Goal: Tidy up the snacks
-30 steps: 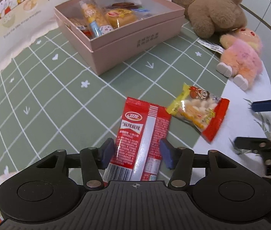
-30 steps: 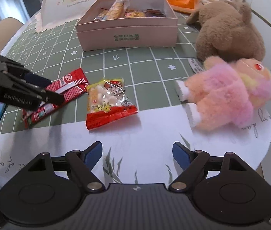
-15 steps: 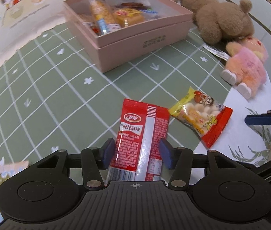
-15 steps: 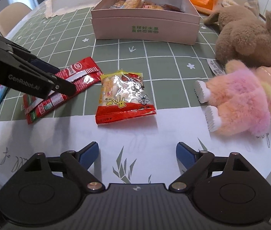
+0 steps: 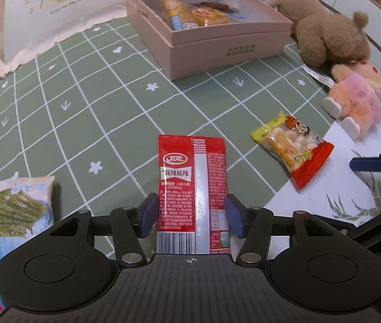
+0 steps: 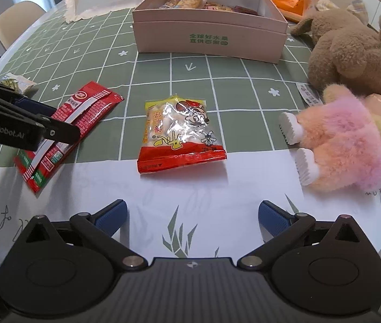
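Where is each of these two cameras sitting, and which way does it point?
Left wrist: sits on the left gripper, looking steeply down at the red packet between its fingers.
Right wrist: sits on the right gripper, its jaws just opened wide, facing the yellow snack bag.
Both show the pink box, both packets and the plush toys.

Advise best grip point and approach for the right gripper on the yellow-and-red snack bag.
The yellow-and-red snack bag lies flat, free on all sides, red sealed end toward the right gripper, whose jaws have just been opening and hold nothing. Likely best: come down from above and pinch across its narrower width at the puffy middle, one finger on each long edge.
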